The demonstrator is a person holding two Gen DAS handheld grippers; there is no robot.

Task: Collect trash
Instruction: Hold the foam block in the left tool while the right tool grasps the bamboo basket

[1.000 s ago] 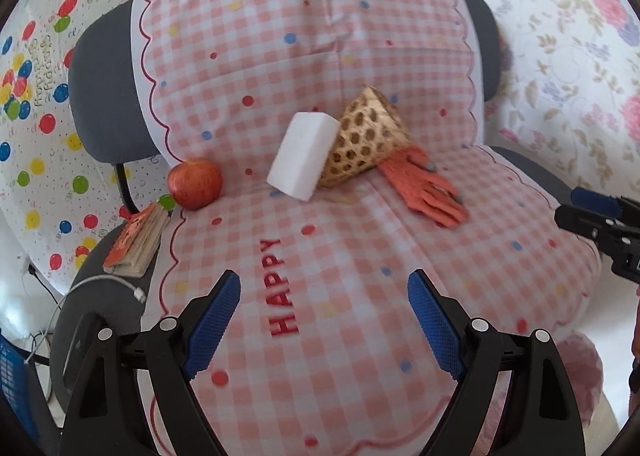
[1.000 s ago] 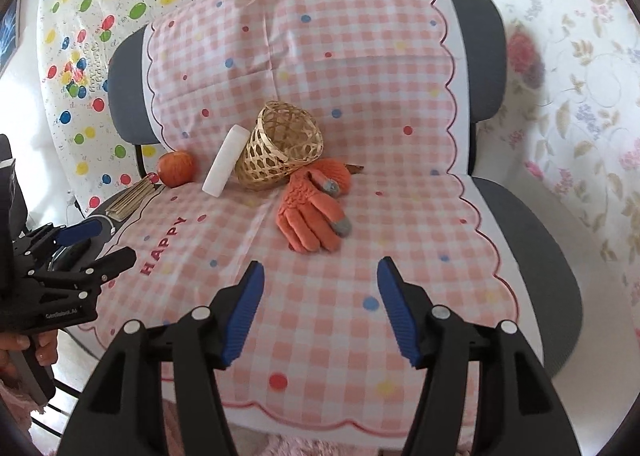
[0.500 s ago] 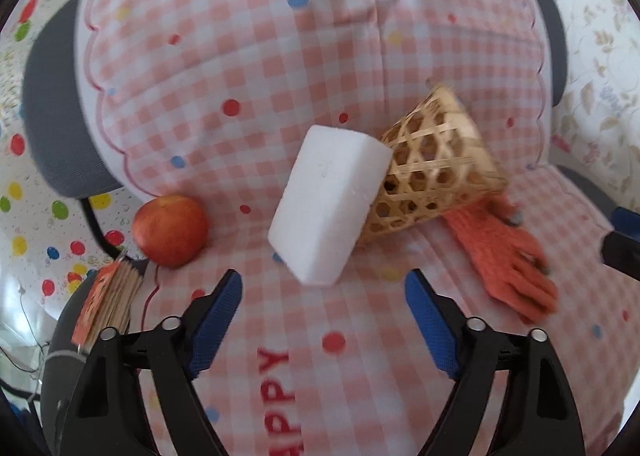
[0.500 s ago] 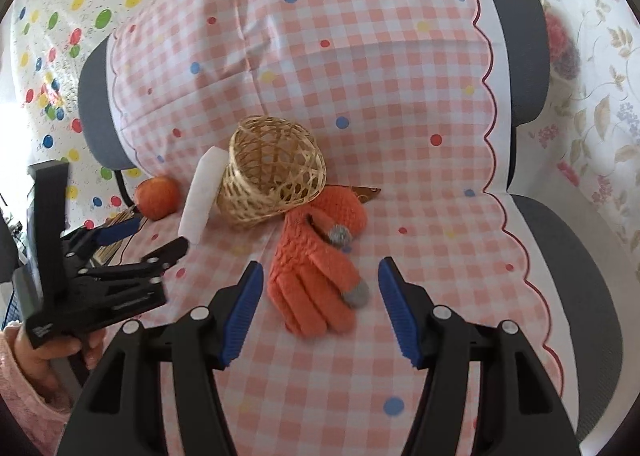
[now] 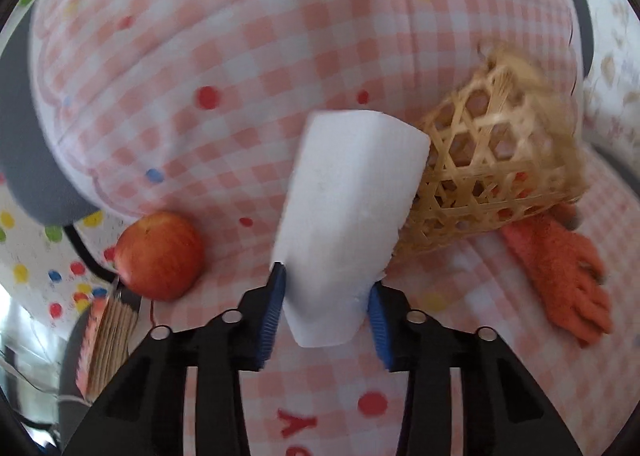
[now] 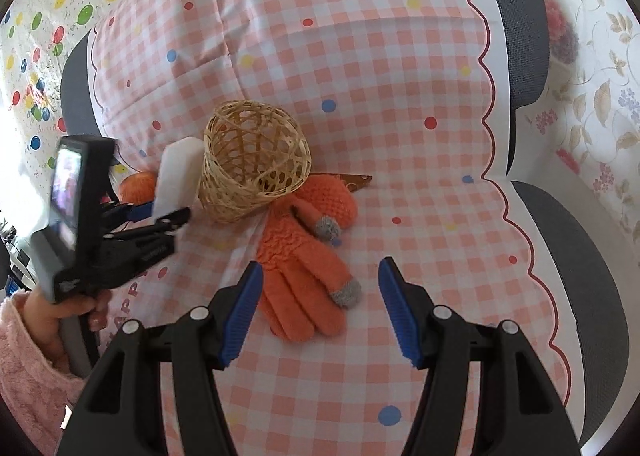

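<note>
A: Woven bamboo, pale and open-latticed: the basket (image 6: 256, 163) lies tipped on its side on the pink checked cloth (image 6: 380, 75) over the chair, mouth turned toward the right wrist camera. Nothing shows inside it, only its own weave.

B: And what sits around the basket?

A: A white foam block (image 5: 344, 207) leans against the basket's side, touching it. An orange knitted glove (image 6: 300, 276) with grey fingertips lies just in front of the basket's mouth, its cuff right against the rim. A red apple (image 5: 160, 256) rests beyond the block, on the far side from the basket, near the cloth's edge.

B: How does the block look?

A: Plain white, a thick slab with rounded corners, matte, standing tilted with its top end resting on the basket.

B: The fingers?

A: The left gripper (image 5: 326, 308) has just been closing, and its blue pads (image 5: 274, 312) now press both sides of the block's lower end, so it is grasping the block. The right gripper (image 6: 320, 308) stands released, jaws wide apart, hovering over the glove's fingers with nothing between the pads touching them.
</note>
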